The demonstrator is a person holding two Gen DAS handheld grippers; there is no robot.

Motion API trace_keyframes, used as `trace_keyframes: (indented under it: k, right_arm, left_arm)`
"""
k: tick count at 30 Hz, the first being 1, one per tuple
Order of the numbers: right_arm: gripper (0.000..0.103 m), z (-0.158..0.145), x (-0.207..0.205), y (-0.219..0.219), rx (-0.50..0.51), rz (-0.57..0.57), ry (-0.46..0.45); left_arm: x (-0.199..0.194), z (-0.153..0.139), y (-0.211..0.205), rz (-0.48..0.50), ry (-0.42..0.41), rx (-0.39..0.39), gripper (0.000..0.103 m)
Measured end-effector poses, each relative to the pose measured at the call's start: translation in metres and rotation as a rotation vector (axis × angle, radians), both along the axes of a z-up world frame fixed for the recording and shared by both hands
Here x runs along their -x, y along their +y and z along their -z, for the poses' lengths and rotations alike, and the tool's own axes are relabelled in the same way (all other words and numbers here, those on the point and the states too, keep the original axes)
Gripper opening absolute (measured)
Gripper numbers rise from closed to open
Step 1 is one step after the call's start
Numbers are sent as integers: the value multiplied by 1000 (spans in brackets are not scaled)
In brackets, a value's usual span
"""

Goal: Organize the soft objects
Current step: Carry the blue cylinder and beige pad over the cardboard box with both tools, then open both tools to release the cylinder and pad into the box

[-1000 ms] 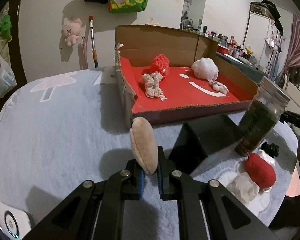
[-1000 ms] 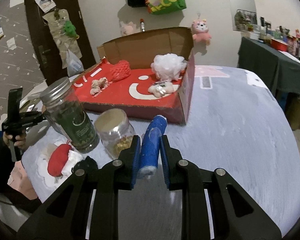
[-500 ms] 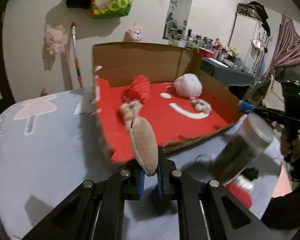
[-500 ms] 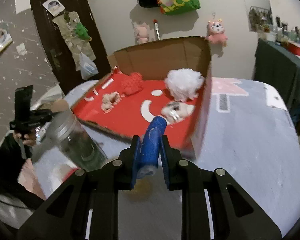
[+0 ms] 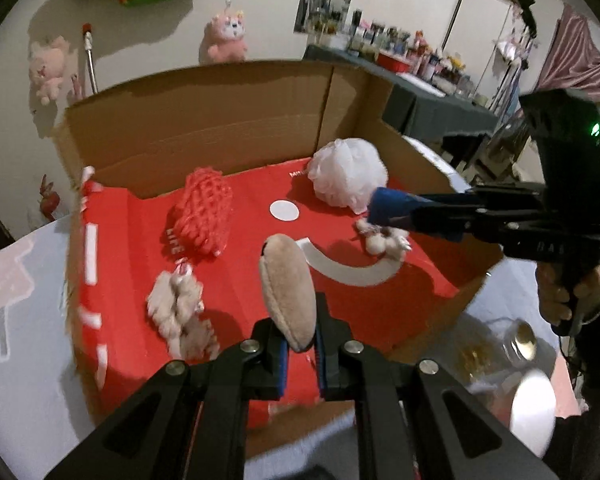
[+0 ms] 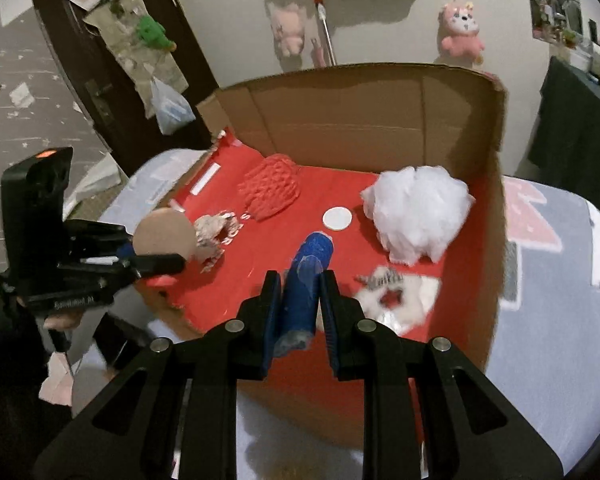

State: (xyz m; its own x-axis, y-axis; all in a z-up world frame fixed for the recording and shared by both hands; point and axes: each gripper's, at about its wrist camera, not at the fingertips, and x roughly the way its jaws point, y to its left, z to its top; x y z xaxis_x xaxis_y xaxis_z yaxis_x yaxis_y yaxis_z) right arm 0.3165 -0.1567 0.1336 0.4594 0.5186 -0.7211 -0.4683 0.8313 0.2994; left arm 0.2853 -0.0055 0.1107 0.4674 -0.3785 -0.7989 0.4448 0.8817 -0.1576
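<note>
Two tools hang over the open cardboard box [image 5: 228, 120], each clamped on a soft item. The left tool [image 5: 300, 344] pinches a tan, flat round pad [image 5: 288, 292] that stands on edge between its jaws, above the near part of the box's red floor. The right tool [image 6: 300, 300] grips a blue rolled cloth [image 6: 306, 276] that sticks up and forward from its narrow jaws, also above the red floor. In the left wrist view the right tool [image 5: 396, 216] reaches in from the right with the blue roll at its tip, just in front of the white mesh puff [image 5: 348, 176]. Inside the box lie a red knitted piece [image 5: 204, 212] near the back wall, a beige fluffy bundle [image 5: 176, 312] near the left wall, and a small pale scrunchie [image 5: 384, 240] beside the white curved print. The box sits on a grey surface [image 6: 540, 320]. A hand [image 5: 568, 292] holds the right tool's grip.
</note>
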Motion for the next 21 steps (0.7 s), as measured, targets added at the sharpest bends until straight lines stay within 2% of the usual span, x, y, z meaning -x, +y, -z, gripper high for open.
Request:
trace_keyframes:
  k: [6, 11, 15, 21]
  right_arm:
    - [19, 17, -46, 31, 111, -12, 86]
    - [19, 30, -71, 42, 171, -10, 127]
    - [19, 35, -80, 45, 183, -6, 140]
    - [19, 47, -90, 45, 171, 24, 183]
  left_arm:
    - [-40, 21, -20, 11, 101, -44, 11]
    - [-59, 34, -33, 17, 142, -79, 11]
    - [-68, 42, -37, 16, 154, -105, 11]
    - [-77, 48, -32, -6, 175, -100, 12]
